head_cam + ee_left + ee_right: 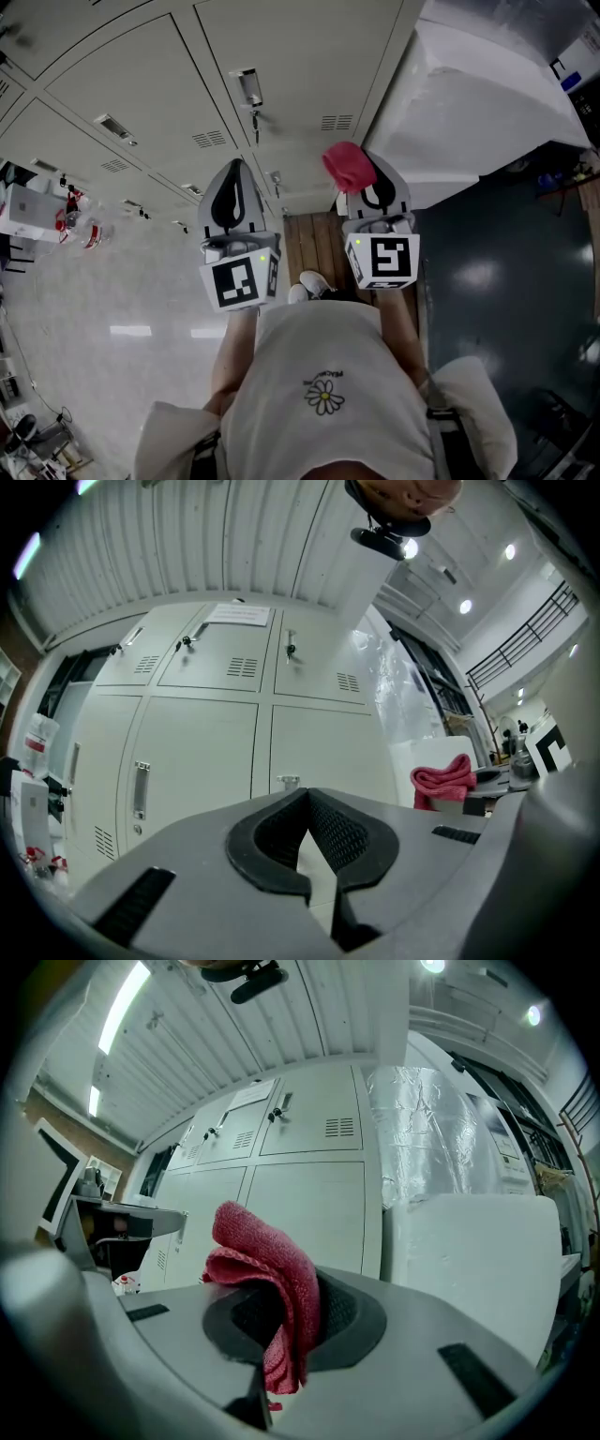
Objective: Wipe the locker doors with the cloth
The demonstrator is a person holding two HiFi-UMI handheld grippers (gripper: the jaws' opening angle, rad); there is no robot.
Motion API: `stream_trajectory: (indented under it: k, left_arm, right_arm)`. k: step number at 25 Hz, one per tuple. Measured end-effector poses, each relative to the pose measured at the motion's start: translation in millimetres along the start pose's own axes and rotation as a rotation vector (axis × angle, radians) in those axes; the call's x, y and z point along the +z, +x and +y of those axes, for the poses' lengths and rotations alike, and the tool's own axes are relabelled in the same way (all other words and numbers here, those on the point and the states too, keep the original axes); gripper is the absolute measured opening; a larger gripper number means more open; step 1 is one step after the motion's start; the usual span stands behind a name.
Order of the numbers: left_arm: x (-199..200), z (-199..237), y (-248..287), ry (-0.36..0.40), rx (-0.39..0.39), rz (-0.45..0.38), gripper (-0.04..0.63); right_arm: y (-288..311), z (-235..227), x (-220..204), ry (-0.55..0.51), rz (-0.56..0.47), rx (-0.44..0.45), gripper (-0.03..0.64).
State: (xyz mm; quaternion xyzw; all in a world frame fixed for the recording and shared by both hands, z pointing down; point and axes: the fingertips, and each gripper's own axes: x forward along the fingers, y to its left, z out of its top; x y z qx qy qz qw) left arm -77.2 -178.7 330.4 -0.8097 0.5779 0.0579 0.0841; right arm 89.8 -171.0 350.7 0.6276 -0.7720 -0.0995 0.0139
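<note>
A bank of pale grey locker doors (281, 84) with handles, keys and vent slots stands in front of me; it also fills the left gripper view (206, 752) and the right gripper view (300, 1194). My right gripper (361, 183) is shut on a folded red cloth (347, 166), which sticks up from its jaws (272, 1269) a short way off the doors. The cloth also shows at the right of the left gripper view (442, 782). My left gripper (232, 192) is beside it, shut with nothing in its jaws (309, 803), pointing at the lower doors.
A large white plastic-wrapped box (478, 112) stands right of the lockers. A wooden plank floor strip (314, 244) lies below the doors, with my shoe (314, 281) on it. Bottles and a white box (56, 216) sit far left on the pale floor.
</note>
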Motion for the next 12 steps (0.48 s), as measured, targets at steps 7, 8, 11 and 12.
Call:
stream_trajectory:
  k: [7, 8, 11, 12]
  left_arm:
    - [0.1, 0.6, -2.3, 0.01, 0.003, 0.005, 0.017]
    - [-0.1, 1.4, -1.8, 0.011, 0.006, 0.005, 0.017]
    - [-0.3, 3.6, 1.5, 0.015, 0.012, -0.001, 0.017]
    - [-0.5, 4.1, 2.6, 0.016, 0.014, -0.003, 0.017]
  right_arm:
    - [0.4, 3.4, -1.4, -0.003, -0.002, 0.015, 0.04]
    - [1.1, 3.8, -2.6, -0.004, 0.002, 0.018, 0.04]
    - [4.2, 3.8, -4.7, -0.004, 0.004, 0.021, 0.04]
    - [5.1, 3.7, -5.3, -0.004, 0.003, 0.022, 0.04]
